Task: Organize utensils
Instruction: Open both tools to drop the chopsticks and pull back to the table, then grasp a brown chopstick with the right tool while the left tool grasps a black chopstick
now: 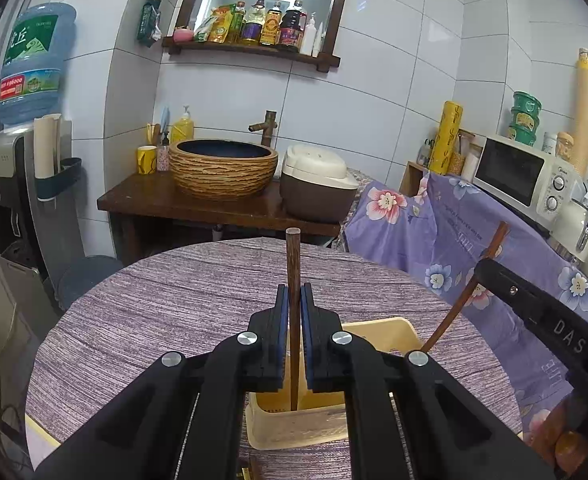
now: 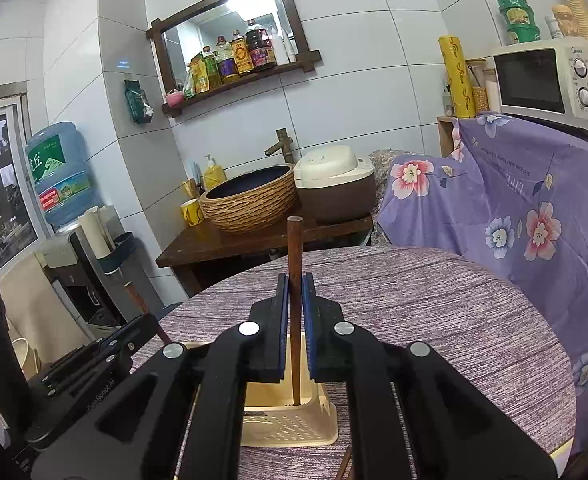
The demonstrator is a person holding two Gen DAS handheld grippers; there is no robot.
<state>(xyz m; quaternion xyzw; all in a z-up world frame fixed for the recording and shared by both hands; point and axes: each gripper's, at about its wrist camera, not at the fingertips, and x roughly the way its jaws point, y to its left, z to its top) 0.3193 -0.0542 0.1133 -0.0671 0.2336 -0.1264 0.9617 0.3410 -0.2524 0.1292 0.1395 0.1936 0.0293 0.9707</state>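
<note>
Over a round table draped in purple cloth (image 1: 174, 300), the left gripper (image 1: 293, 300) clamps a brown chopstick (image 1: 293, 256) upright, its lower end reaching into a cream plastic holder (image 1: 294, 428). At right, the right gripper (image 1: 490, 270) carries a second chopstick (image 1: 462, 300) that slants toward the holder's far rim; whether its tip is inside appears likely but is hidden.

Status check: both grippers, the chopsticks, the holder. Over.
Left gripper shut on a chopstick, tip down in cream holder. Right gripper shut on second chopstick, same holder. Nothing blocking.
</note>
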